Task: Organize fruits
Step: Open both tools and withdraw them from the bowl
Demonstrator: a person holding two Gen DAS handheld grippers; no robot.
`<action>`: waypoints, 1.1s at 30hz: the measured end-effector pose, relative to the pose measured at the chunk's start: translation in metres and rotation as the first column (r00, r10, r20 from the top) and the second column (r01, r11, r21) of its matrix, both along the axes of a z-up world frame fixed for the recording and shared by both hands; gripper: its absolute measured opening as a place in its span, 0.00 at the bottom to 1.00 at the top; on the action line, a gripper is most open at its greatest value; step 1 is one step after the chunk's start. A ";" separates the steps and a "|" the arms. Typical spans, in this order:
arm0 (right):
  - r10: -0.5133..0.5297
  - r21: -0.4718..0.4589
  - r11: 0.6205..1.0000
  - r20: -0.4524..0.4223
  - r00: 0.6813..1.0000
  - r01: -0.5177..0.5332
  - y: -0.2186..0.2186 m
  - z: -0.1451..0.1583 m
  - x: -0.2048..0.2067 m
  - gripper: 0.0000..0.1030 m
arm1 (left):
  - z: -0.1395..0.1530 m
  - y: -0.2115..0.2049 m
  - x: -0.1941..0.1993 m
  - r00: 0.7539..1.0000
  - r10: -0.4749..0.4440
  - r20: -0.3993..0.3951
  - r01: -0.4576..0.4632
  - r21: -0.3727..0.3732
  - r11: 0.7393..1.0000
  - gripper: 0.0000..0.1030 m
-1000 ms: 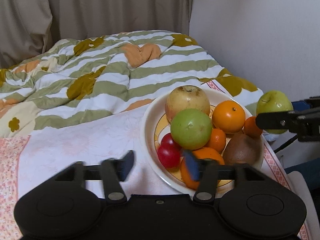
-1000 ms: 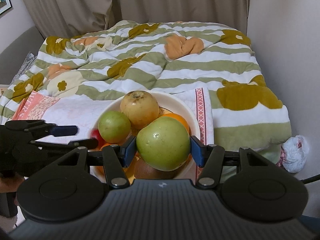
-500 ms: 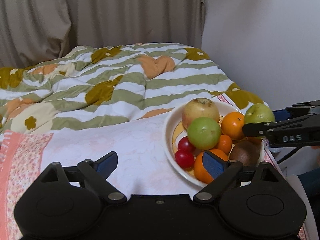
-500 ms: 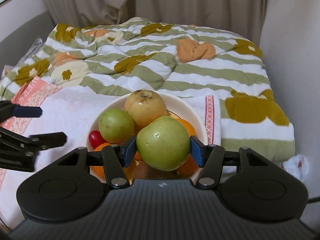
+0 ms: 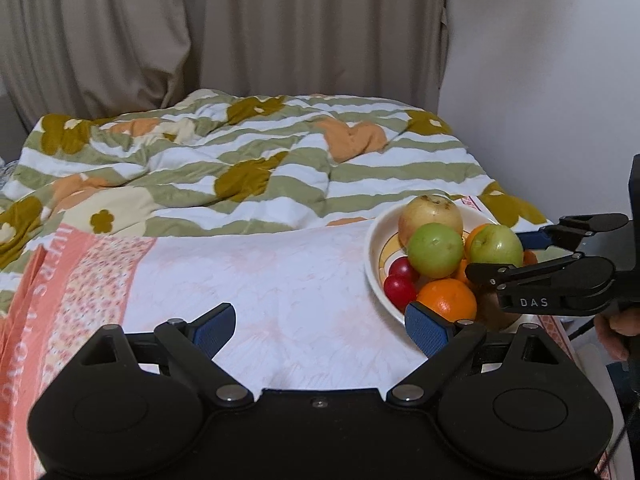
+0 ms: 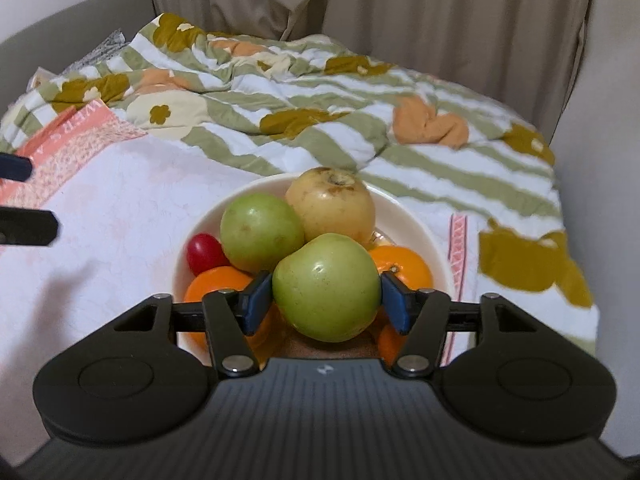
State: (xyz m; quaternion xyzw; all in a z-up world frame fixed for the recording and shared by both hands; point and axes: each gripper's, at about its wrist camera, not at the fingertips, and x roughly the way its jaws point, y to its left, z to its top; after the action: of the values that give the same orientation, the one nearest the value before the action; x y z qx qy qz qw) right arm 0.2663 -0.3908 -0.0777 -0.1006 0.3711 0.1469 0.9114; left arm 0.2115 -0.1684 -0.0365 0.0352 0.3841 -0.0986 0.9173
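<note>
Fruit piled in a cream bowl on the bed, where the right gripper brackets a smooth green apple atop the heap. Its blue pads have just been spreading; they sit at the apple's flanks, seemingly no longer pressing. The left gripper, wide apart and empty, hangs over the white floral sheet, the bowl off to its right. Waxy oranges, glossy red plums and a russet-yellow apple crowd below.

The left gripper has its jaws spread wide and bare, while the right gripper's jaws have just been opening around an apple.
</note>
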 end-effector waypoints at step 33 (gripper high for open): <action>-0.193 0.137 0.974 0.066 0.979 0.183 0.087 0.131 -0.164 1.00 | 0.091 0.117 -0.149 0.963 0.119 0.241 -0.106 -0.066 0.992 0.93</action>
State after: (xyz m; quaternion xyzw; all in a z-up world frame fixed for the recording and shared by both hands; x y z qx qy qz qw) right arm 0.1024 -0.3039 0.0530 -0.0111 0.3322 0.0796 0.9398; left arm 0.0624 -0.0514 0.0542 0.0008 0.2667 -0.0513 0.9624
